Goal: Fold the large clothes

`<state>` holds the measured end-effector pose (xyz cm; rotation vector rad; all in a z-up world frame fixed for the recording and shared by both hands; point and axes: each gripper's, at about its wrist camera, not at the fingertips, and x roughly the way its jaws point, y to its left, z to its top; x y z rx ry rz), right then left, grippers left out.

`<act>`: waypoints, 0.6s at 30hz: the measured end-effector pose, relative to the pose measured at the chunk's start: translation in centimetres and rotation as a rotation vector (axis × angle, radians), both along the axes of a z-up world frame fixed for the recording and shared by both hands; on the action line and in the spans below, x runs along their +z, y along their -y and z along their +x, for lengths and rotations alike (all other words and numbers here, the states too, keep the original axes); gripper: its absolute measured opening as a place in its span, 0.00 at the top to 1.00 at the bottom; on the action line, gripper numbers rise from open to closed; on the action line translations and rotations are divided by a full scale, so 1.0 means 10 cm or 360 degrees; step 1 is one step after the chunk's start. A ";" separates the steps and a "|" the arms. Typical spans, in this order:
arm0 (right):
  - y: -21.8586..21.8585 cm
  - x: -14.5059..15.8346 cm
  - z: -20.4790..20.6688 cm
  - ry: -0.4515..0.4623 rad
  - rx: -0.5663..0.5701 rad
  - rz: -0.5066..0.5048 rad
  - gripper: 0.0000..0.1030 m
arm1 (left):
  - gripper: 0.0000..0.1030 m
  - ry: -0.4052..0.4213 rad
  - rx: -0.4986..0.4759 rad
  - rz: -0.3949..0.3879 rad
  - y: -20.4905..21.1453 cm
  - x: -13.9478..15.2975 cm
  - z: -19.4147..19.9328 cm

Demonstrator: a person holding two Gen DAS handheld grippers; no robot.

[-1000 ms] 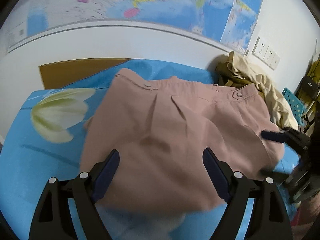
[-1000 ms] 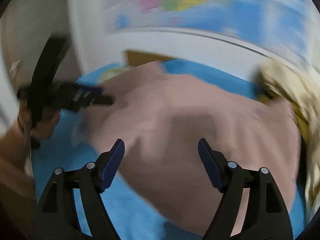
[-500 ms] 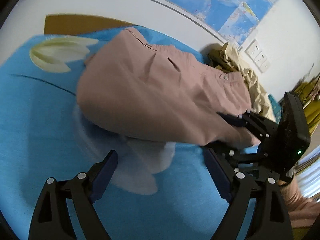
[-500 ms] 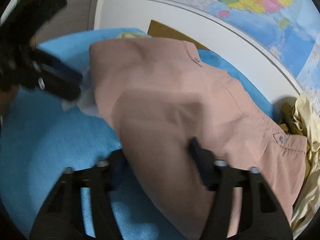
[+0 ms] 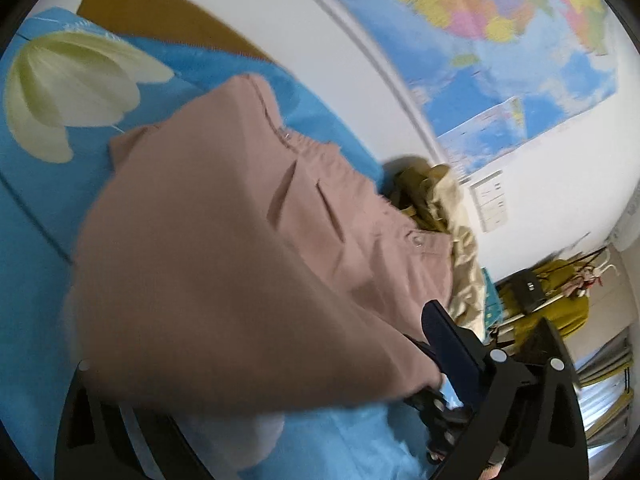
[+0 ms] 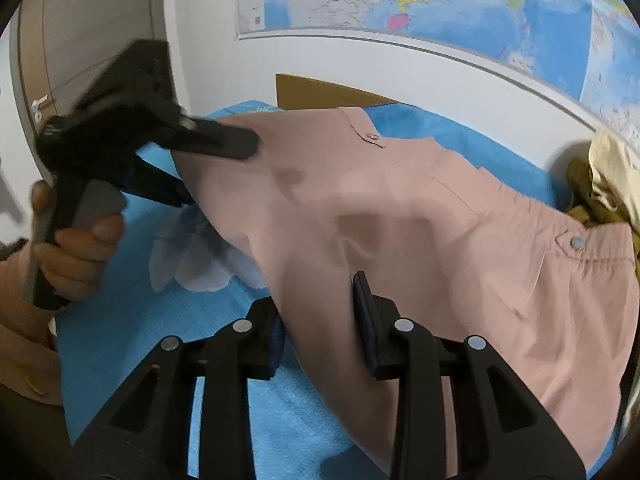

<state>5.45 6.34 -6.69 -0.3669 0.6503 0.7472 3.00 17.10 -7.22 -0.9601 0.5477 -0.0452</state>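
A pink garment (image 5: 224, 248) with a buttoned waistband lies on the blue bedspread (image 5: 36, 216); it also shows in the right wrist view (image 6: 460, 220). My left gripper (image 5: 256, 364) has its jaws around the near hem; the cloth hides the left finger. In the right wrist view the left gripper (image 6: 192, 172) straddles the garment's left corner, one finger above and one below. My right gripper (image 6: 320, 316) is shut on the near edge of the garment, cloth pinched between its blue pads. The edge is lifted off the bed.
A heap of beige and olive clothes (image 5: 440, 208) lies at the bed's far right by the wall. A map (image 6: 440, 0) hangs on the white wall. A wooden headboard (image 6: 320, 88) is behind the bed. A door (image 6: 80, 40) stands at the left.
Both grippers closed in on the garment's near edge. The right gripper narrowed from wide open to pinching the cloth. The left gripper went from clear of the cloth to straddling its corner.
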 end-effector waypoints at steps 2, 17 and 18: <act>0.05 0.00 -0.02 -0.0039 -0.0017 0.0037 0.64 | 0.07 -0.0063 -0.0008 0.0006 0.01 -0.03 0.17; 1.97 -0.19 -0.49 -0.0762 -0.0426 0.0950 0.32 | 0.52 -0.0325 0.0075 0.0406 0.07 0.06 0.41; 2.11 -0.28 -0.53 -0.0811 -0.0497 0.1001 0.31 | 0.52 -0.0329 0.0071 0.0412 0.06 0.06 0.41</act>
